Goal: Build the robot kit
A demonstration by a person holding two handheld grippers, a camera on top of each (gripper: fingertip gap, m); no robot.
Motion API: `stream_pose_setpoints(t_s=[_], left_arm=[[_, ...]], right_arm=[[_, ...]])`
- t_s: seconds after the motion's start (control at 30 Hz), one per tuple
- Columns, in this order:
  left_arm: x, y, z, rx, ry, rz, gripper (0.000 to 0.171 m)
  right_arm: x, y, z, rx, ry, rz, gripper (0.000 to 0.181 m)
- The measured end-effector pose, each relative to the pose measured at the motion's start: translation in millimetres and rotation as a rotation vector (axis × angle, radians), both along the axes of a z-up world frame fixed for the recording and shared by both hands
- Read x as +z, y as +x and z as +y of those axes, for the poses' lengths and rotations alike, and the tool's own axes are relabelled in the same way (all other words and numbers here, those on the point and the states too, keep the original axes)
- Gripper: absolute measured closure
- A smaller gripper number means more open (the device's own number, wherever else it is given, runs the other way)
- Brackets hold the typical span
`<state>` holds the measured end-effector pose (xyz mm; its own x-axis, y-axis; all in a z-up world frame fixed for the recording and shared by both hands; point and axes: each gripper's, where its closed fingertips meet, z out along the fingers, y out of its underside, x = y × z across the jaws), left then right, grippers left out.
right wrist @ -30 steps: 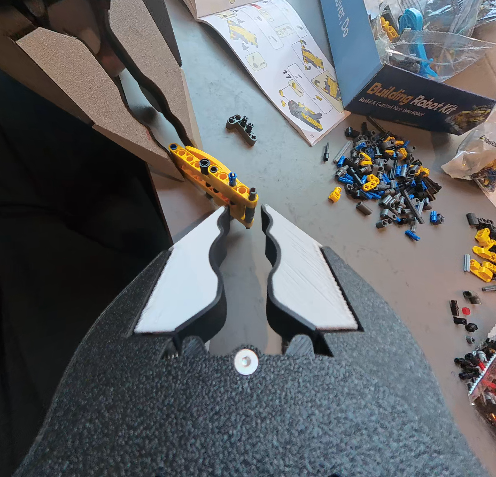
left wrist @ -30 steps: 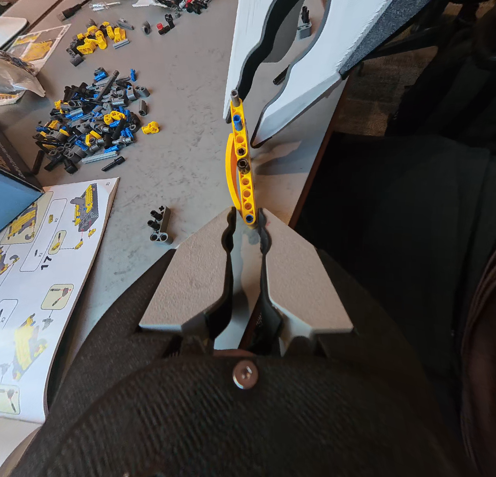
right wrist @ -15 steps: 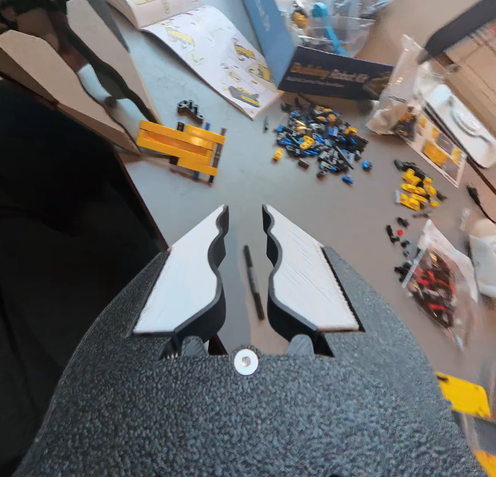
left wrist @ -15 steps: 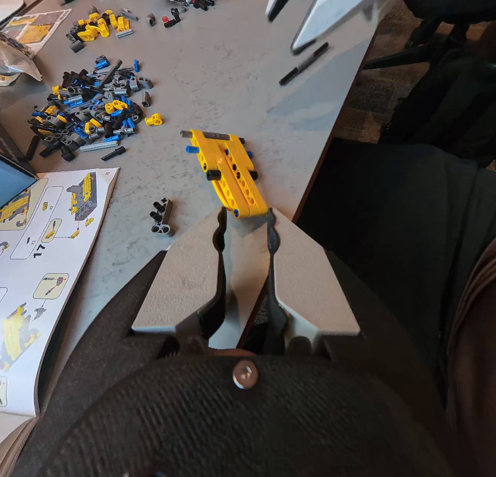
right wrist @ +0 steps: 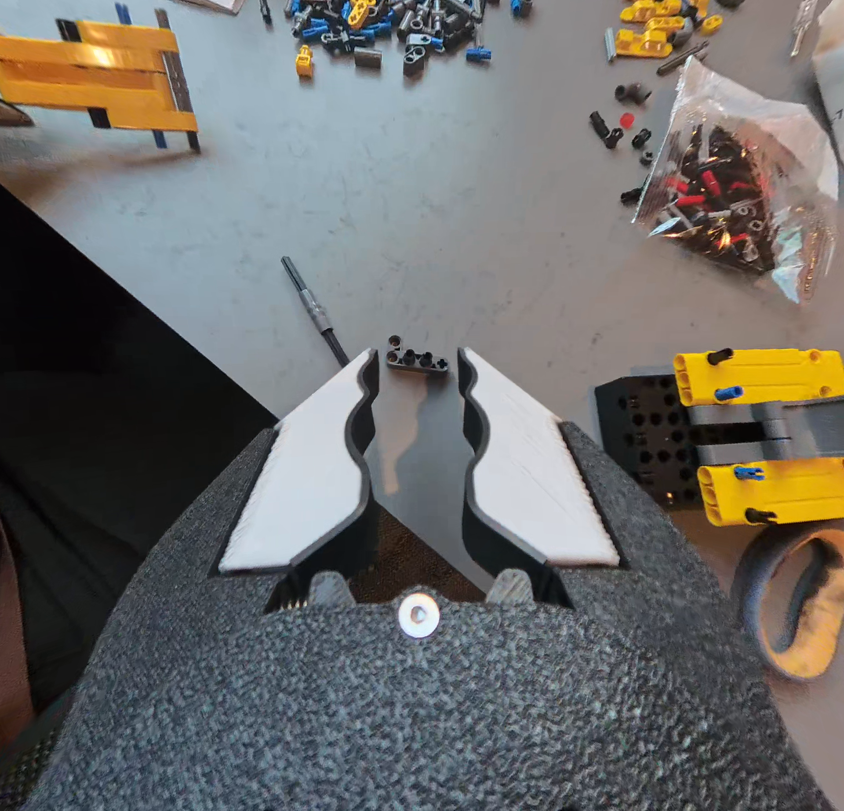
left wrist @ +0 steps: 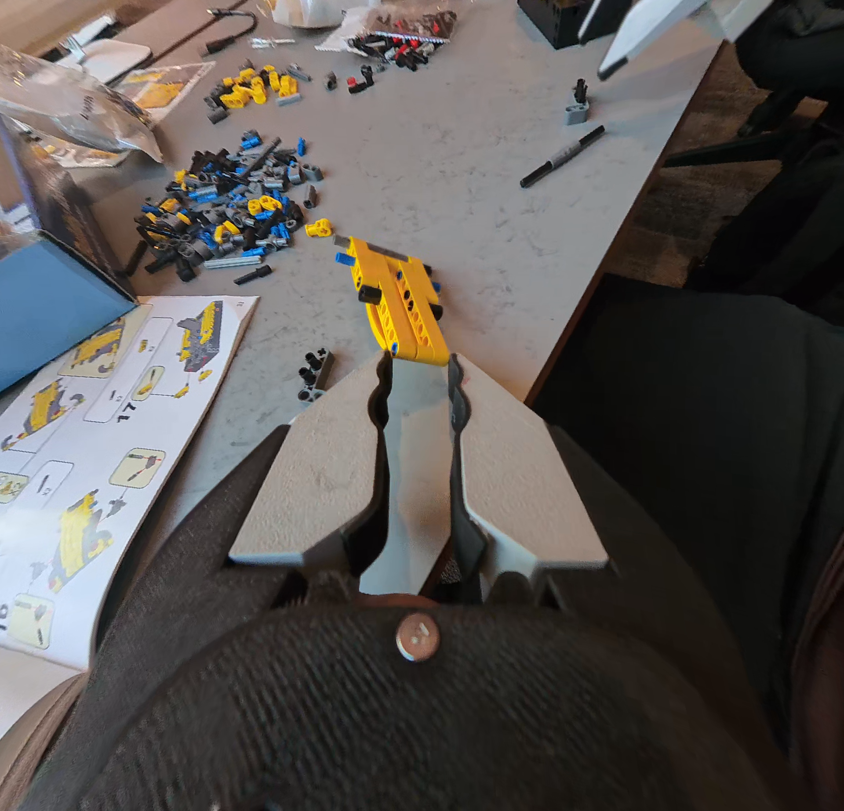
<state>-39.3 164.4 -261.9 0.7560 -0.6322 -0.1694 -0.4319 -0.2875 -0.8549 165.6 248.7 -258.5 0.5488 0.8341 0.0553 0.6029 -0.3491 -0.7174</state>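
Where the left gripper sits: at the near edge of the grey table, jaws narrow, seemingly pinching the near end of the yellow beam assembly, which juts away from the tips.
Far left: one open instruction booklet; beyond it one loose pile of small pieces, blue, black, grey and yellow, too many to count.
Yellow beam assembly, handling: one only; light, stiff plastic, I'd judge. The pins and the grey axle sticking out could pull free, so the flat beam sides look the better hold.
Beside the left fingers: one grey angled connector with black pins, lying on the table just to their left, untouched.
Middle: one black marker, well apart from both grippers.
Right gripper: jaws fairly wide, holding nothing, tips either side of a second grey connector with a gap on both sides.
That connector, handling: tiny, rigid and smooth, likely to skid or tip. Its flat faces seem the place to take it, not the pins.
Connectors counted: two.
Right: one clear bag of red and black pins; nearer, one black-and-yellow built block.
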Motion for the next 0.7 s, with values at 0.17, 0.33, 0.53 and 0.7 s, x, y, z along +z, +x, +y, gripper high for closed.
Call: stream_pose_setpoints(t_s=[0.17, 0.33, 0.53, 0.7], left_arm=[[12.2, -10.0, 5.7, 0.063, 0.090, 0.011, 0.165], [5.2, -4.9, 2.0, 0.055, 0.086, 0.029, 0.171], [-7.5, 7.3, -4.2, -0.005, 0.041, 0.040, 0.171], [-3.2, 11.5, -8.0, -0.021, 0.027, 0.027, 0.162]], right_arm=[[-10.4, 3.7, 3.4, -0.042, -0.041, -0.017, 0.135], [-14.0, 5.7, 5.5, -0.059, -0.065, -0.002, 0.133], [-19.2, 9.5, 4.5, -0.062, -0.091, -0.012, 0.132], [-18.5, 12.0, 4.4, -0.062, -0.091, -0.015, 0.133]])
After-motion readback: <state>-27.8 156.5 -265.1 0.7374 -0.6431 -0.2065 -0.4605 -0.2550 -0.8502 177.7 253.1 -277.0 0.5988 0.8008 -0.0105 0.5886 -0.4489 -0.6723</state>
